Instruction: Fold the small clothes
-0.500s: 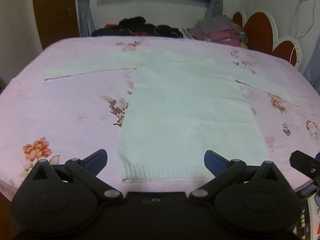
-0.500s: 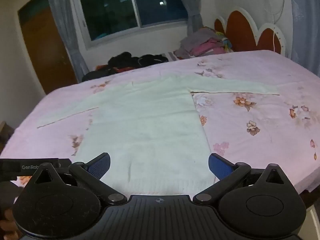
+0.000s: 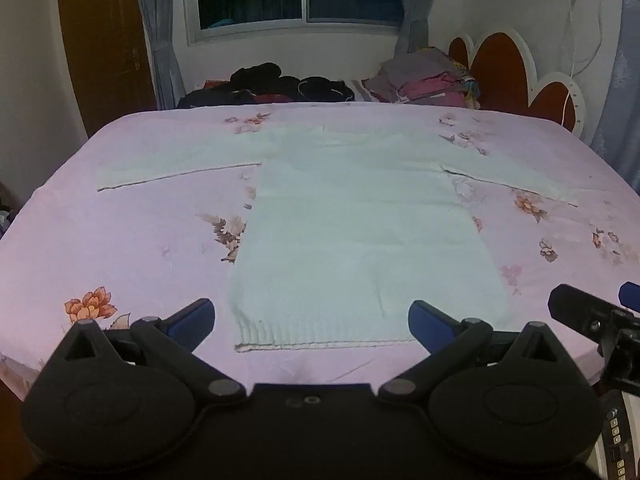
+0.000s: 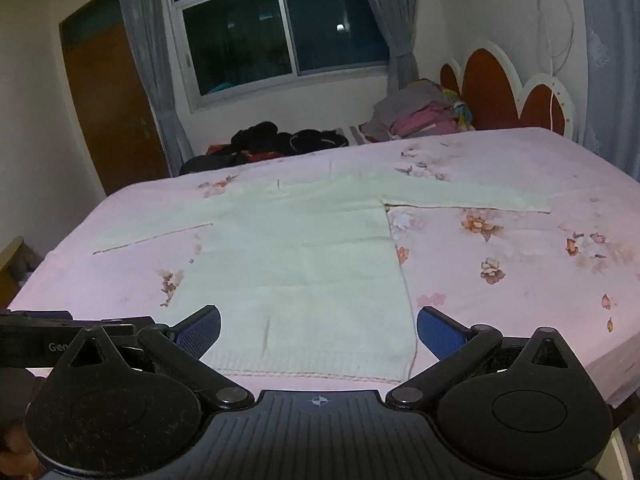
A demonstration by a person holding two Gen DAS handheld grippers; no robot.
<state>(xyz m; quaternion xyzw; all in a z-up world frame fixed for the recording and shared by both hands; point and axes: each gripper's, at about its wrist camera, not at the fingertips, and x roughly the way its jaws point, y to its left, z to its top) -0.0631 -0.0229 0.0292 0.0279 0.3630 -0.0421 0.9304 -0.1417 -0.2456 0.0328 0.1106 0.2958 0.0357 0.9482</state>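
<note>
A pale mint long-sleeved sweater [image 3: 352,224] lies flat on the pink floral bedsheet [image 3: 132,240], both sleeves spread sideways and its ribbed hem [image 3: 320,340] nearest me. My left gripper [image 3: 311,322] hovers open just above the hem, with nothing between its blue pads [image 3: 192,318]. In the right wrist view the same sweater [image 4: 304,264] fills the middle. My right gripper [image 4: 318,330] is open over the hem's right part, empty. The right gripper [image 3: 592,320] also shows at the right edge of the left wrist view, and the left gripper [image 4: 60,332] at the left edge of the right wrist view.
A pile of dark clothes [image 3: 272,88] and a stack of folded coloured clothes [image 3: 428,82] sit at the far edge of the bed. A flower-shaped headboard [image 3: 516,76] stands at the right, and a window [image 4: 276,32] with curtains behind. The bed's near edge [image 4: 624,376] drops off at right.
Both views have tilted upward and pulled back slightly, showing more of the window and wall. The sweater lies unmoved, and both grippers stay open.
</note>
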